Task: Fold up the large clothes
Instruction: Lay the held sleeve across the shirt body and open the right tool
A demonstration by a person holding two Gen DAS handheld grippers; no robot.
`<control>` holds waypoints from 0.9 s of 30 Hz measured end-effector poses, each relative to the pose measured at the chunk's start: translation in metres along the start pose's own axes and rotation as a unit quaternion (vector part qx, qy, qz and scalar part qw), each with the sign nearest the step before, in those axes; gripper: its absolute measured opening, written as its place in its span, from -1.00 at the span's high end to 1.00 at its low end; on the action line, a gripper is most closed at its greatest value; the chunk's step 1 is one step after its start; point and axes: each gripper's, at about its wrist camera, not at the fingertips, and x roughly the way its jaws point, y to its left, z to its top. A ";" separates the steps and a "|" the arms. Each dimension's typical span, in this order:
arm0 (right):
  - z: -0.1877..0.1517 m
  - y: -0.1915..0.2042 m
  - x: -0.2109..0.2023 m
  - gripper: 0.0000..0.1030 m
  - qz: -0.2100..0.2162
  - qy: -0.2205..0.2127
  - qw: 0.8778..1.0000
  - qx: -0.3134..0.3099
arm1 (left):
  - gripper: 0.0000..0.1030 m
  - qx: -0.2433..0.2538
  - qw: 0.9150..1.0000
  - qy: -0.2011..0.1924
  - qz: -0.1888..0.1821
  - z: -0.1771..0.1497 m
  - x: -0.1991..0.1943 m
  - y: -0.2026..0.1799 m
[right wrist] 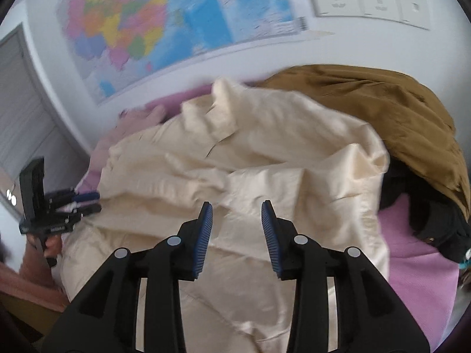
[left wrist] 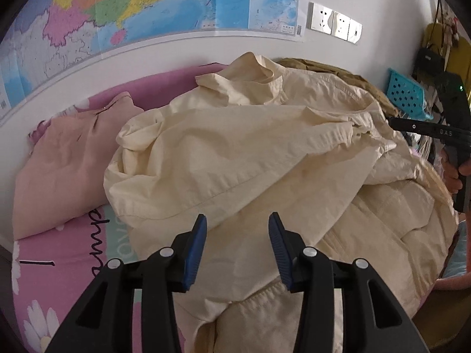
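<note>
A large cream padded jacket (left wrist: pixel 250 158) lies crumpled on a pink bed sheet (left wrist: pixel 59 264), one sleeve folded across its body. It also fills the right wrist view (right wrist: pixel 235 161). My left gripper (left wrist: pixel 238 220) is open and empty just above the jacket's near part. My right gripper (right wrist: pixel 237 209) is open and empty above the jacket's middle. The right gripper also shows in the left wrist view (left wrist: pixel 391 122), its tips touching the sleeve cuff. The left gripper shows at the left edge of the right wrist view (right wrist: pixel 91 203).
A folded pink garment (left wrist: pixel 64 158) lies left of the jacket. A brown coat (right wrist: pixel 382 111) and a black garment (right wrist: pixel 435 223) lie behind and right. A map (left wrist: pixel 117 14) and wall sockets (left wrist: pixel 334 23) are on the wall. A turquoise basket (left wrist: pixel 406 94) stands at right.
</note>
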 end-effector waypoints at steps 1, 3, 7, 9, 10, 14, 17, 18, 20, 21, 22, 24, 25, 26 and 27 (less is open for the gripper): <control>-0.001 0.000 0.007 0.32 -0.001 0.010 1.000 -0.001 | 0.19 0.001 1.000 0.002 0.003 -0.001 0.000 -0.002; -0.002 0.000 0.020 0.32 -0.002 0.027 1.000 0.004 | 0.19 0.001 1.000 0.006 0.006 -0.003 0.001 -0.004; -0.004 -0.009 0.038 0.36 -0.011 0.048 0.999 0.020 | 0.19 0.002 1.000 0.010 0.009 -0.007 0.002 -0.005; -0.005 -0.013 0.044 0.36 -0.010 0.052 0.998 0.027 | 0.19 0.001 1.000 0.012 0.009 -0.008 0.002 -0.005; -0.005 -0.014 0.046 0.36 -0.011 0.054 0.998 0.027 | 0.18 -0.001 1.000 0.014 0.009 -0.009 0.003 -0.004; -0.008 -0.013 0.049 0.36 -0.021 0.059 0.998 0.020 | 0.17 -0.010 0.999 0.032 0.006 -0.015 0.012 -0.001; -0.007 -0.011 0.044 0.35 -0.020 0.058 0.998 0.019 | 0.17 -0.009 0.999 0.036 0.012 -0.021 0.013 -0.001; -0.006 -0.010 0.042 0.33 -0.018 0.055 0.998 0.020 | 0.17 -0.010 0.999 0.035 0.014 -0.022 0.011 -0.001; -0.006 -0.009 0.033 0.19 -0.017 0.046 0.999 0.020 | 0.17 -0.016 0.999 0.024 0.013 -0.023 0.003 0.001; -0.006 -0.010 0.027 0.10 -0.014 0.039 0.999 0.021 | 0.17 -0.020 1.000 0.018 0.009 -0.024 -0.001 0.003; -0.007 -0.011 0.022 0.08 -0.009 0.036 0.999 0.023 | 0.17 -0.025 1.000 0.012 0.005 -0.025 -0.006 0.005; -0.011 -0.012 0.009 0.06 -0.001 0.026 0.999 0.028 | 0.15 -0.034 0.999 -0.004 0.003 -0.028 -0.018 0.010; -0.013 -0.014 0.003 0.04 0.000 0.022 0.999 0.030 | 0.14 -0.038 0.999 -0.009 0.001 -0.030 -0.022 0.011; -0.015 -0.014 -0.002 0.02 0.001 0.020 0.999 0.031 | 0.14 -0.043 0.999 -0.015 -0.001 -0.032 -0.027 0.014; -0.018 -0.014 -0.006 0.02 0.000 0.018 0.999 0.031 | 0.14 -0.048 0.999 -0.021 -0.003 -0.034 -0.033 0.016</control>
